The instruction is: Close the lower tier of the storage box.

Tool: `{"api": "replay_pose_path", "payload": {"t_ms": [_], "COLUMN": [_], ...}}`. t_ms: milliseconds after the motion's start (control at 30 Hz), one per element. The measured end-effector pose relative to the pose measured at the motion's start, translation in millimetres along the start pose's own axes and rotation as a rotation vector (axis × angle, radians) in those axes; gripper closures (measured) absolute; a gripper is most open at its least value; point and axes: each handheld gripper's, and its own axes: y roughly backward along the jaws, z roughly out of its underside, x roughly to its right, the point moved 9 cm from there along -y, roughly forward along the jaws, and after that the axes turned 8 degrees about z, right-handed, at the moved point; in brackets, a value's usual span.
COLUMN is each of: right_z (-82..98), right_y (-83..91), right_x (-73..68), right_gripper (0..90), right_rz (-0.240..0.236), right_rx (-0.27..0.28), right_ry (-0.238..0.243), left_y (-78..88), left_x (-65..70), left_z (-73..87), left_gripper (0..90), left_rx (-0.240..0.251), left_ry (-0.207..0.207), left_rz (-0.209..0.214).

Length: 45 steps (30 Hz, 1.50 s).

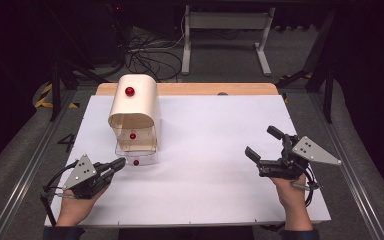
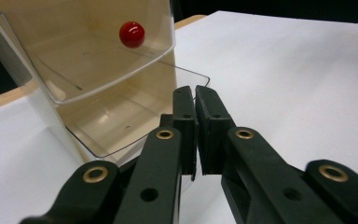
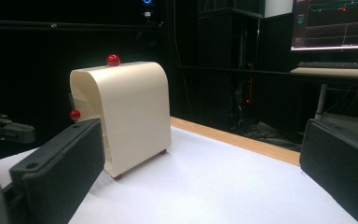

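Observation:
A cream cabinet (image 1: 135, 102) with a rounded top stands at the table's back left and carries a red knob (image 1: 129, 91) on top. Its two clear drawers face me; the upper has a red knob (image 1: 133, 135) and the lower drawer (image 1: 147, 156), pulled out a little, has another red knob (image 1: 136, 162). My left gripper (image 1: 122, 162) lies shut just left of that lower knob. In the left gripper view its jaws (image 2: 196, 93) meet in front of the lower drawer (image 2: 107, 121), nothing visible between them. My right gripper (image 1: 261, 142) hovers open at the right, with nothing between its jaws (image 3: 205, 154).
A white sheet (image 1: 205, 150) covers the table, with a wooden strip (image 1: 205, 89) along the back edge. Behind it stand a white desk frame (image 1: 225, 30) and floor cables (image 1: 145, 55). The right gripper view shows a monitor (image 3: 335, 23) at the upper right.

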Motion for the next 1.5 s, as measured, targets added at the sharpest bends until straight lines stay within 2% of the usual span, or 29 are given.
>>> {"api": "replay_pose_path", "payload": {"t_ms": [600,1000,1500], "right_z": [-0.5,-1.4,-2.7], "right_y": [-0.1,0.8,2.1], "right_x": [-1.2,-1.2,-0.7], "right_gripper": [0.5,0.5,0.5], "right_rz": [-0.001,-0.001,0.001], "right_rx": [0.0,0.003,0.006], "right_ry": [0.002,0.001,0.002], "left_y": [-12.3,-19.1,-23.6], "left_x": [-7.5,-13.4,-21.1], "left_z": [17.5,25.6,30.3], "left_gripper": [89.5,89.4,89.3], "left_rx": [-0.055,-0.085,-0.092], "left_ry": [0.03,0.033,0.058], "left_rz": [-0.009,-0.031,-0.06]}}
